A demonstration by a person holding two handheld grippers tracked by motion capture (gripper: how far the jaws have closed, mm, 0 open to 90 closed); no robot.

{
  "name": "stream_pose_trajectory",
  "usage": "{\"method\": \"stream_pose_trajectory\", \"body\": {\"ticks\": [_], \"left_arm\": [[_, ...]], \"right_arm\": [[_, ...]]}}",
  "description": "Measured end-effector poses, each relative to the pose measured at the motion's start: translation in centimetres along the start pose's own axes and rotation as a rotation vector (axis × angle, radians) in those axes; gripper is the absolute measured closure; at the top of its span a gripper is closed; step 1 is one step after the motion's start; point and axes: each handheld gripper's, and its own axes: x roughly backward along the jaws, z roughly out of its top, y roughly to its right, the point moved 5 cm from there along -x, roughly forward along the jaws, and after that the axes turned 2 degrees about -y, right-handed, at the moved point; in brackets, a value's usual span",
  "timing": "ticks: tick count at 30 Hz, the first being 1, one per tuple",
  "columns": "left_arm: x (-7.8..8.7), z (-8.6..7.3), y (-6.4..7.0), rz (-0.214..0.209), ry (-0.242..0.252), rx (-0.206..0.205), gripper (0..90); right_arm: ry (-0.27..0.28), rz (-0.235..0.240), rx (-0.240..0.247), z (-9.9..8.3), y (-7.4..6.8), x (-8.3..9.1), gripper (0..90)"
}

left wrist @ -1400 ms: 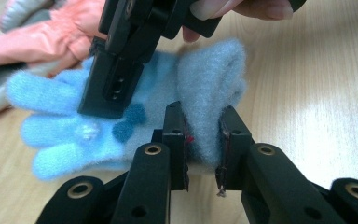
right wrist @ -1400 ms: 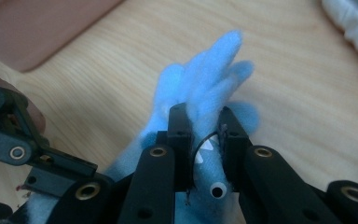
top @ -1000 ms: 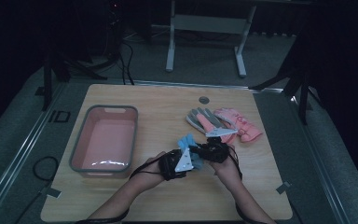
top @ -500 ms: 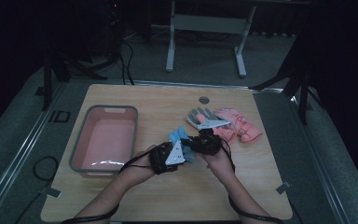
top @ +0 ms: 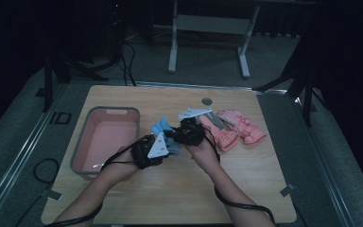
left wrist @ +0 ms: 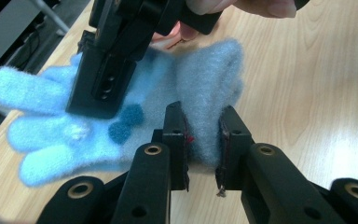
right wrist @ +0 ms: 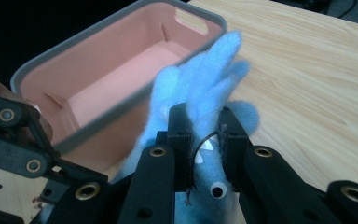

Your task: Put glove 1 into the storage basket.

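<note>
The blue glove (left wrist: 121,116), a fuzzy knitted piece with darker blue dots and a sewn-on eye, hangs between my two tools just above the table (top: 179,189), near its middle and just right of the pink bin (top: 105,137). In the left gripper view, the left gripper (left wrist: 204,140) has its jaws closed on a fold at the cuff end of the glove, fabric pinched between the two pads, while the glove's fingers spread away to the left above the wood. In the right gripper view, the right gripper (right wrist: 200,135) likewise clamps the glove, its jaws shut on the fabric with the glove's fingers rising upright past them; a thin dark thread loops across the gap between the jaws. In the high view I see the left gripper (top: 157,147) and the right gripper (top: 182,134) close together, facing each other, with the glove (top: 163,128) bunched between them. The pink bin, grey-rimmed, sits at the left of the table; in the right gripper view its inside (right wrist: 121,79) looks bare as far as it shows. To the right of the grippers lie pink gloves (top: 236,128) and a grey glove (top: 212,118), side by side on the wood. A small round grommet (top: 207,101) is set in the table near its far edge.
</note>
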Motion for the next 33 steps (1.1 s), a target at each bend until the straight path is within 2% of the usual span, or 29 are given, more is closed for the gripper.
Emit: {"method": "stream_pose_trajectory", "body": {"ticks": [12,17,24,31,33], "left_arm": [[3.0,-4.0,-2.3,0.054,-0.050,0.057,77.4],[4.2,-5.9,-3.0,0.069,-0.064,0.090,77.5],[6.0,-8.3,-3.9,0.094,-0.086,0.111,77.5],[6.7,-10.7,-4.7,0.090,-0.123,0.135,77.4],[6.6,-11.3,-5.0,0.087,-0.134,0.141,77.4]], "right_arm": [[-0.034,0.061,0.041,3.3,-2.8,-4.5,79.2],[-0.040,0.088,0.056,4.3,-4.2,-6.5,79.2],[-0.051,0.120,0.070,5.6,-6.1,-9.1,79.2],[-0.075,0.131,0.096,6.1,-7.5,-12.1,79.2],[-0.078,0.141,0.088,6.1,-7.5,-12.7,79.1]]}}
